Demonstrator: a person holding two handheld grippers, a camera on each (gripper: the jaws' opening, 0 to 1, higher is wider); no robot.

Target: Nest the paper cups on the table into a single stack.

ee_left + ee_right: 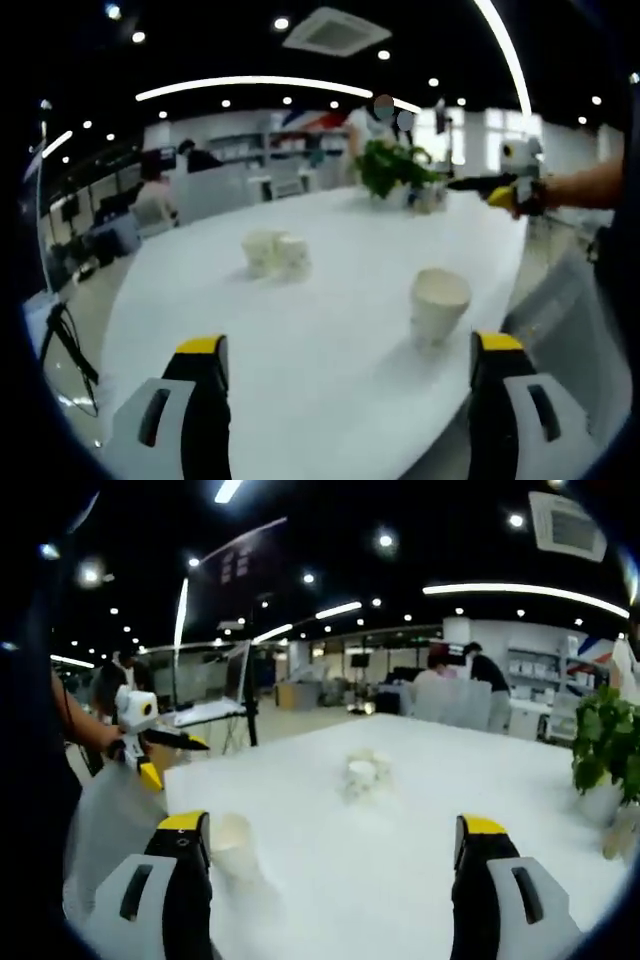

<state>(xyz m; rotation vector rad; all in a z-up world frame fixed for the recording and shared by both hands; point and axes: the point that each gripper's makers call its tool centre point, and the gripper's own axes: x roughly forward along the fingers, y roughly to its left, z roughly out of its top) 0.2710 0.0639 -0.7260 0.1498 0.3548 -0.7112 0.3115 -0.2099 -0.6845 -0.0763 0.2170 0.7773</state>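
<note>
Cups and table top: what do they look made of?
Lone cup: likely paper, matte off-white, thin rolled rim. Cup cluster: looks the same, too blurred to confirm. Table: smooth white top with faint sheen, maybe laminate; cannot tell for sure.

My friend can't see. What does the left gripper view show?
A white table holds one paper cup standing near the open left tongs, and a small cluster of cups farther off. A potted plant sits at the far edge, with the right tongs beside it.
</note>
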